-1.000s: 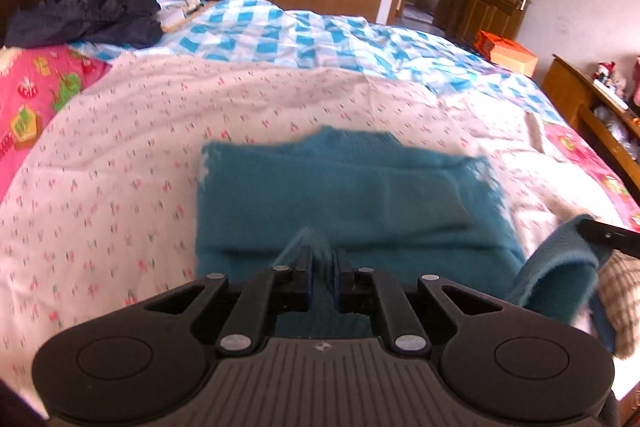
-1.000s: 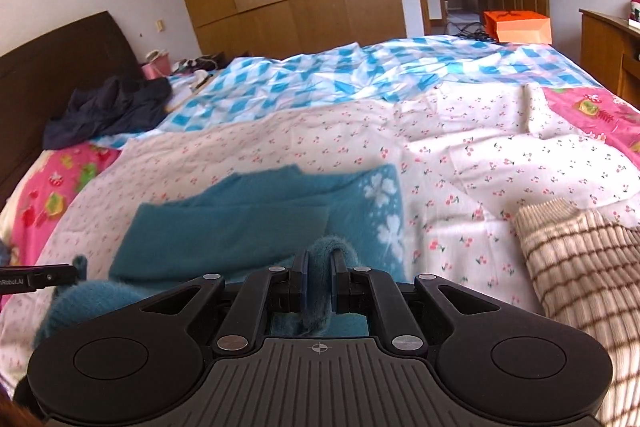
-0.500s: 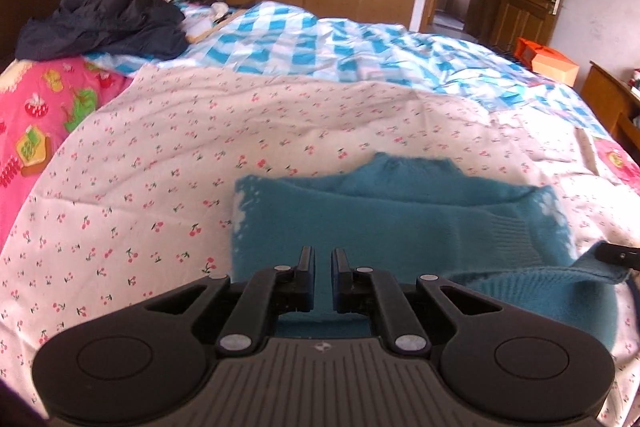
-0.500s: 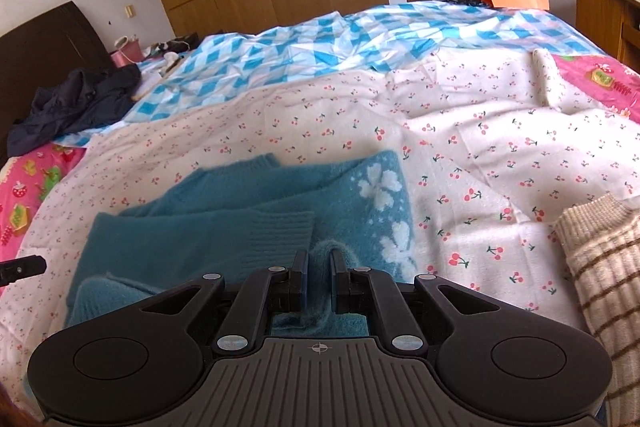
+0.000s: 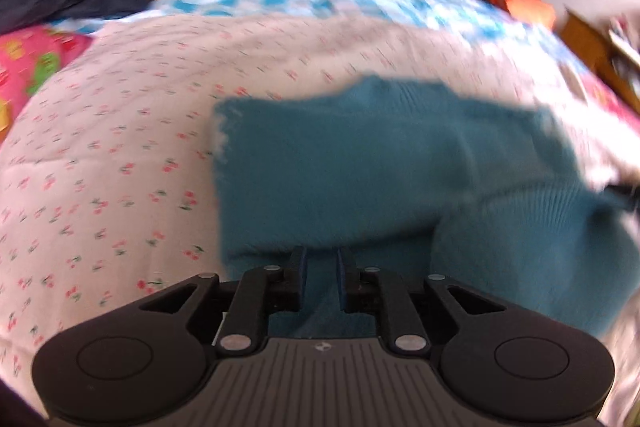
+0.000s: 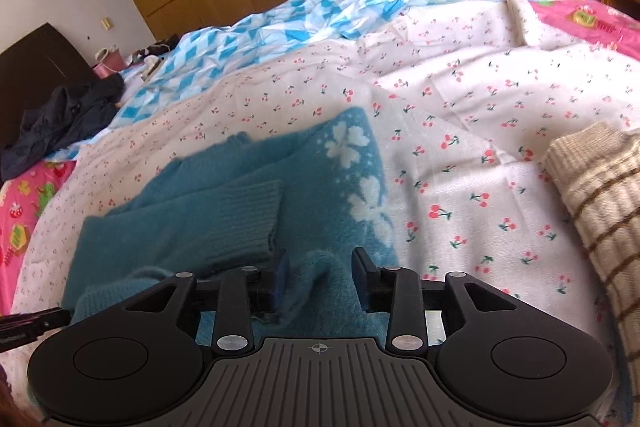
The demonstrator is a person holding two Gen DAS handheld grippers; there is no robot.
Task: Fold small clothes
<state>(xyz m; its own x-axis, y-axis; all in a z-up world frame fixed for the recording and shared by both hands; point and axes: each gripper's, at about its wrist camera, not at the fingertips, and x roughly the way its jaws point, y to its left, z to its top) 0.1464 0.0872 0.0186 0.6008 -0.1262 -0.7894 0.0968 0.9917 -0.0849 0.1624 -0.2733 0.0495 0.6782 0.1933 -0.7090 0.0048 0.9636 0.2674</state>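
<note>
Bedroom with wooden wardrobes behind; wide bed under a white cherry-print quilt (image 6: pixel 480 99), serving as the folding surface. Held, mid-bed and just ahead of both tools, a teal knitted sweater with pale flower motifs (image 6: pixel 224 211), laid flat with one ribbed sleeve (image 6: pixel 248 219) crossed over the body, probably to square the shape before the lower part gets turned up. Kept off to the right edge, well clear, a beige brown-striped knit (image 6: pixel 600 195), perhaps next in line or already finished. Showed, far off by the headboard, a heap of dark clothing (image 6: pixel 60 123).

Right gripper (image 6: pixel 320 275): fingers spread wide, a raised hump of the sweater's near edge between them, pinched by neither pad. Left gripper (image 5: pixel 322 267): fingers only narrowly parted with teal cloth between; gripped or merely straddled, could not tell.

Blurred badly throughout the left view. Cut off by both tool bodies: the sweater's near hem. Hidden too: how the lifted fold at its right was being held.
</note>
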